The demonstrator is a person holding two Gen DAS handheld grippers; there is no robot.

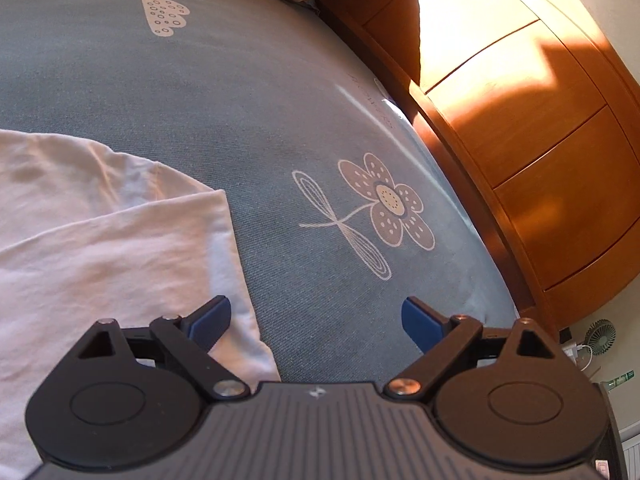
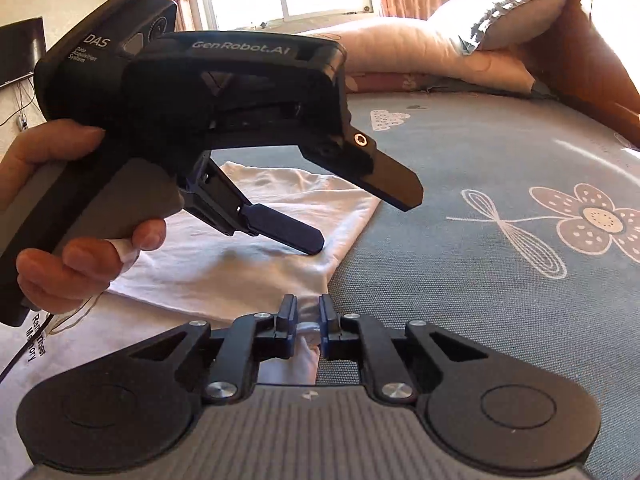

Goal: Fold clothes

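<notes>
A white garment [image 2: 240, 264] is seen spread on the blue patterned bed cover [image 2: 480, 280], at its left side. The left gripper [image 2: 360, 216], marked "GenRobot.AI" and "DAS", is held above it with jaws spread and empty. The right gripper [image 2: 308, 320] is pinched on the garment's near edge. A fold appears under way; next, that edge would need carrying across.

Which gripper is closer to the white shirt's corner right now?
Right. The right gripper is pinching the white shirt at its corner; the left gripper hangs open above it, its lower finger near the cloth.
</notes>
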